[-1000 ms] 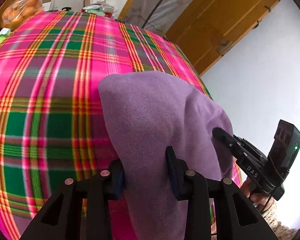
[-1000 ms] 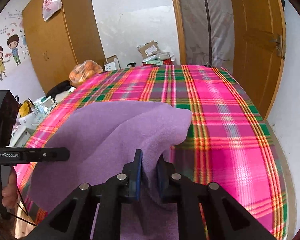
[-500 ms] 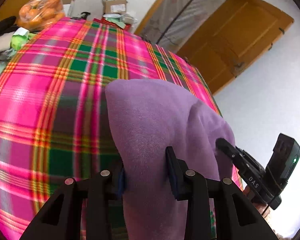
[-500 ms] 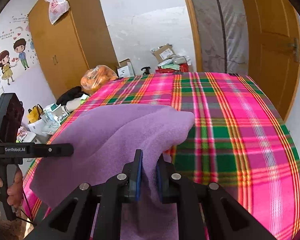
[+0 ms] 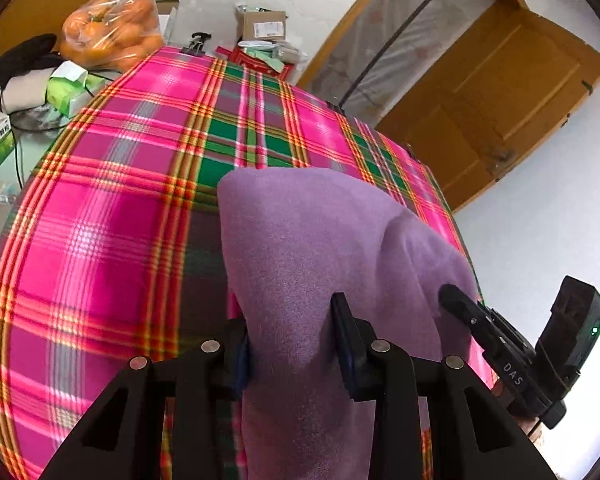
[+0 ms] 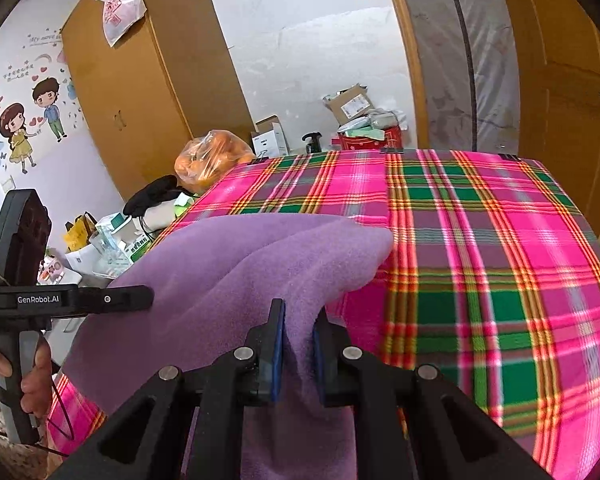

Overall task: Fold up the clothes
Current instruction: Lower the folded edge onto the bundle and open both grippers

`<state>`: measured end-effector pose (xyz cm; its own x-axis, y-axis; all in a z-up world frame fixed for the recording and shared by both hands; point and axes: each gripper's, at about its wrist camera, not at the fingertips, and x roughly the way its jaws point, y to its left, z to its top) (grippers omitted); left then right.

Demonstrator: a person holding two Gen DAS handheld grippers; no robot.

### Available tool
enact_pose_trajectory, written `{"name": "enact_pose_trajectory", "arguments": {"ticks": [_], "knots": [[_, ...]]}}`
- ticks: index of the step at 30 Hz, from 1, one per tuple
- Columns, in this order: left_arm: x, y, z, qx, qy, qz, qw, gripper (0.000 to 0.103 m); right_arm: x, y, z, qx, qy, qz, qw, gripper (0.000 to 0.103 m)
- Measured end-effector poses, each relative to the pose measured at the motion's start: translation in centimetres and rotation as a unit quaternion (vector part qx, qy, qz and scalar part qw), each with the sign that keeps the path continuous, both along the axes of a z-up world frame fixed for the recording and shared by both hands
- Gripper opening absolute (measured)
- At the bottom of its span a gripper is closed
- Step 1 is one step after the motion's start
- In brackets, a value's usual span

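Over the plaid tablecloth (image 5: 100,240), both grippers clamp the purple cloth (image 5: 308,240) between their jaws: left gripper (image 5: 292,344), right gripper (image 6: 298,344) (only the right view shows a hand (image 6: 32,380) beside them).

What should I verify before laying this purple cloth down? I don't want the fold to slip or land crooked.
1. Left gripper clamped on the purple cloth: ok, fabric sits between its fingers.
2. Right gripper clamped on it: ok.
3. Plaid table cover ahead bare of objects: ok.
4. Cloth's far edge straight: not ok, it bulges and ridges.
5. Hanging lower part clear of the table edge: cannot tell, hidden below both views.
6. Bag of oranges away from the landing spot: ok.
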<state>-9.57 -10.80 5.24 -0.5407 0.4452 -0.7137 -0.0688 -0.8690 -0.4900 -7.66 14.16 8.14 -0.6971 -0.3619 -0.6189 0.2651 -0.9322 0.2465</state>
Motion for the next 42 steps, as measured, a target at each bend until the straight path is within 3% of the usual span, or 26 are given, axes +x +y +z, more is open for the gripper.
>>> {"name": "enact_pose_trajectory", "arguments": {"ticks": [15, 24, 29, 42], "knots": [[-4.5, -3.9, -1.8, -0.008, -0.015, 0.030, 0.9994, 0.036, -4.7, -2.9, -1.6, -0.039, -0.019, 0.005, 0.999, 0.012], [-4.4, -5.2, -3.6, 0.000, -0.034, 0.035, 0.9988, 0.037, -5.2, -3.4, -3.8, -0.024, -0.039, 0.002, 0.999, 0.013], [-4.2, -5.7, -4.3, 0.005, -0.036, 0.036, 0.9987, 0.043, -5.2, -3.2, -5.0, -0.016, -0.055, -0.003, 0.998, 0.015], [-0.6, -6.8, -4.6, 0.020, -0.029, 0.053, 0.9980, 0.046, -3.3, -2.3, -5.9, -0.006, -0.068, -0.022, 0.997, 0.017]]}}
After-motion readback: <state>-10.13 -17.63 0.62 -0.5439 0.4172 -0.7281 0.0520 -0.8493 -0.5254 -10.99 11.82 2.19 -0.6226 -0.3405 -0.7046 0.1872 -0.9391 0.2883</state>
